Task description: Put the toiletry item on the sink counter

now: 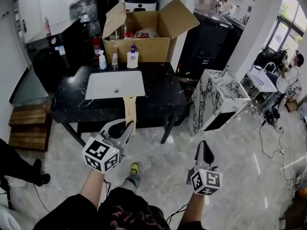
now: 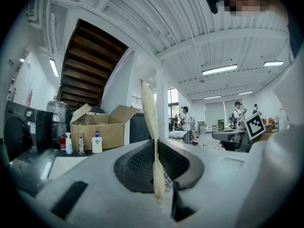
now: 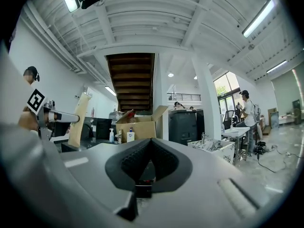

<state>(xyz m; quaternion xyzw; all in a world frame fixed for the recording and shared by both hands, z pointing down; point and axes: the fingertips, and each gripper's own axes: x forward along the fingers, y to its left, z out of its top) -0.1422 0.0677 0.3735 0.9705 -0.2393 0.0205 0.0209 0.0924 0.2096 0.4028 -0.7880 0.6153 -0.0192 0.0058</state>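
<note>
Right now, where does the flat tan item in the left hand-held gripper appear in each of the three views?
Head view: the flat tan item is at lower centre, rising from the left hand-held gripper.
Left gripper view: it is seen edge-on at centre, clamped between the jaws.
Right gripper view: it is upright at the far left.
Shared landmark: the open cardboard box.
</note>
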